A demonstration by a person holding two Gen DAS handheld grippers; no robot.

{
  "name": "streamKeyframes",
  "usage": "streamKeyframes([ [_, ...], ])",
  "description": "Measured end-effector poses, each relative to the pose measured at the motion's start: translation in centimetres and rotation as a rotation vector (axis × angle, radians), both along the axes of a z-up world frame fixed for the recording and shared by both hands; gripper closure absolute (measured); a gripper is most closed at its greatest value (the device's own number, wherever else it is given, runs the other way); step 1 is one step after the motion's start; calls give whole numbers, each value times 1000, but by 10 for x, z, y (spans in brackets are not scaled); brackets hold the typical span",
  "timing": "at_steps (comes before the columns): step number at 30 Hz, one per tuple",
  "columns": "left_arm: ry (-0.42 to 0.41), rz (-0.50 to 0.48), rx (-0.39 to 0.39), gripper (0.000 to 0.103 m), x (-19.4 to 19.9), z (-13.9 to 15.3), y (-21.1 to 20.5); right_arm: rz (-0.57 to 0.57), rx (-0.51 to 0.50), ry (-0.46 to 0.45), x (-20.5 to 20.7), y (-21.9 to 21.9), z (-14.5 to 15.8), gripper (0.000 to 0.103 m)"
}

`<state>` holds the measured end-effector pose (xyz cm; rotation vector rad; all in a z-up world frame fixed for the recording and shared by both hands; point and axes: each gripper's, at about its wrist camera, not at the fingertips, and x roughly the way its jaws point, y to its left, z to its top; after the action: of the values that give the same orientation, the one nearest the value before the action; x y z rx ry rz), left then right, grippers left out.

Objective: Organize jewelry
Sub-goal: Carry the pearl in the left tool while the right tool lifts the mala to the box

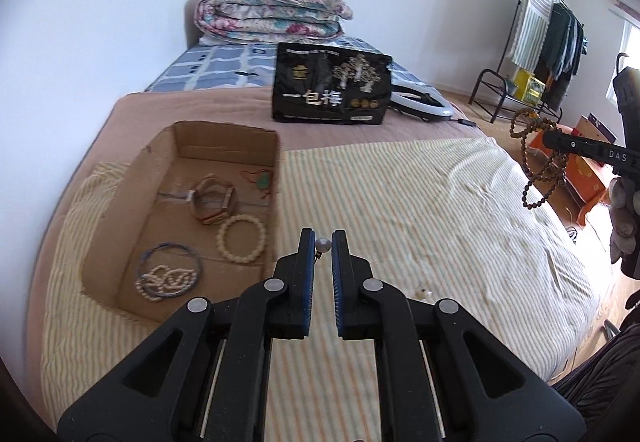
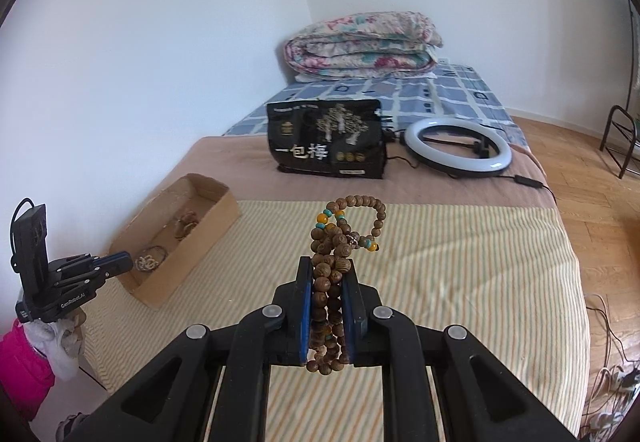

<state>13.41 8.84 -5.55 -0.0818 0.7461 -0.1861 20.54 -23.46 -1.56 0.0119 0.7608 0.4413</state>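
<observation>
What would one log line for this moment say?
left claw: shut on pearl earring | right claw: shut on wooden bead strand | cardboard box: partly filled

Brown wooden beads; striped yellow-white cover; black bag; floral quilt.

The right gripper clamps a long brown wooden bead strand above the yellow-striped bed cover.
</observation>
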Motion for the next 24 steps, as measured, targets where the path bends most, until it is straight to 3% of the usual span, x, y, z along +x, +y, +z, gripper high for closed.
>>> streamKeyframes([
  [12,-18,147,-6,96,-15,5,79,109,-3,-7,7,66,9,92],
  [24,-25,208,-18,96,-6,1,125,240,15,-2,12,149,10,92],
])
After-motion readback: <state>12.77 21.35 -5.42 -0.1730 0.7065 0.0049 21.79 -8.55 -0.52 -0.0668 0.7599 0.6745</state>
